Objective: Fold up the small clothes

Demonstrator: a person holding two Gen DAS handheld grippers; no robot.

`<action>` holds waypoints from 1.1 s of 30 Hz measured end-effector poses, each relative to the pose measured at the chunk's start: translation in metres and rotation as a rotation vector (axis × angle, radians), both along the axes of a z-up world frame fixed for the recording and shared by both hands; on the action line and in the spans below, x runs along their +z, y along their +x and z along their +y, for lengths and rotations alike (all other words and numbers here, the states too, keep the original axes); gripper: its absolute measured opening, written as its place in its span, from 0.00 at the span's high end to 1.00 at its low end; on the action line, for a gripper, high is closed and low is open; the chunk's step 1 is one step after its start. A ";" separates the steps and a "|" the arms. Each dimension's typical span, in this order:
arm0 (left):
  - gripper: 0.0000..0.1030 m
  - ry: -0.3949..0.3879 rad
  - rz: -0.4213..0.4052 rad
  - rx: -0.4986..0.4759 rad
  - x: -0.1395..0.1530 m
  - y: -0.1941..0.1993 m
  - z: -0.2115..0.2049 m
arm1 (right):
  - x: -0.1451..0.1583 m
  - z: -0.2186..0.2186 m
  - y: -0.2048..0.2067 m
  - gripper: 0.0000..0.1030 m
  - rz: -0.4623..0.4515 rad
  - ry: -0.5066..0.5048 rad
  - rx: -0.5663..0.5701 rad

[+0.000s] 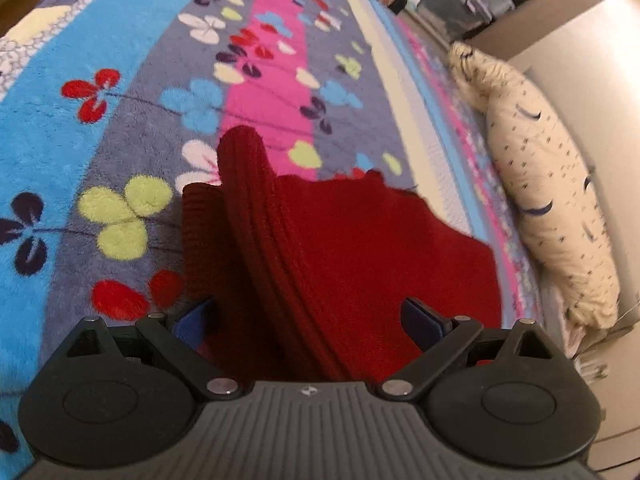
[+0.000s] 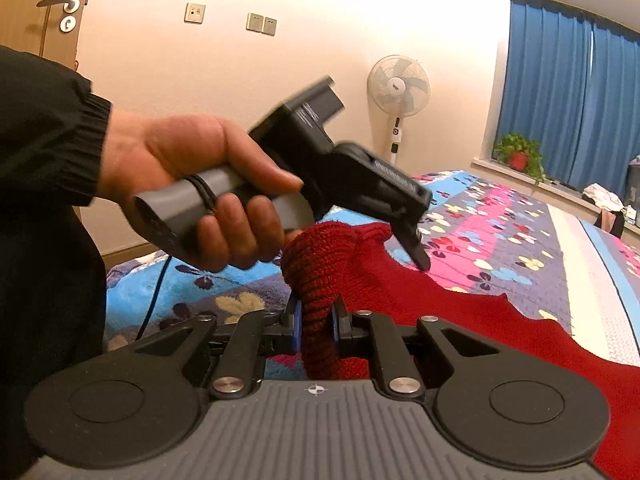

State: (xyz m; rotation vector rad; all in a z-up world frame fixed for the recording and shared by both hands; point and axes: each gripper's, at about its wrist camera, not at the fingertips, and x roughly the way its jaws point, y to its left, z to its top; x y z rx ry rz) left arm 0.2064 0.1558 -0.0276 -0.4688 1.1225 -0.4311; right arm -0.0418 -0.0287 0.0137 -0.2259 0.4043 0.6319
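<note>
the right gripper (image 2: 316, 326) has its fingers clamped on a bunched ribbed fold of the dark red knitted garment (image 1: 360, 240) (spread on the flowered fleece blanket (image 1: 120, 120)), lower centre; left gripper (image 1: 310, 320) fingers gape wide above it.

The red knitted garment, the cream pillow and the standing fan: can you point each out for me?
Red knitted garment (image 1: 360, 248): left wrist view, on its flat body spread over the bed.
Cream pillow (image 1: 548, 196): left wrist view, on its speckled middle.
Standing fan (image 2: 399, 86): right wrist view, on its round head.
</note>
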 end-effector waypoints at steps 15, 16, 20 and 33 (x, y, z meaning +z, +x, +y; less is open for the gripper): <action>0.14 0.001 0.132 0.028 -0.030 0.024 0.000 | 0.000 0.002 -0.001 0.86 -0.002 0.004 0.003; 0.23 0.001 0.125 0.028 -0.029 0.025 -0.001 | 0.000 0.003 -0.001 0.86 0.001 -0.004 0.007; 0.61 -0.022 0.103 0.083 -0.025 0.025 0.010 | 0.002 0.011 -0.003 0.86 0.003 -0.047 0.019; 0.76 -0.094 -0.202 0.258 0.054 -0.028 0.099 | 0.054 0.068 0.000 0.87 0.019 0.134 0.074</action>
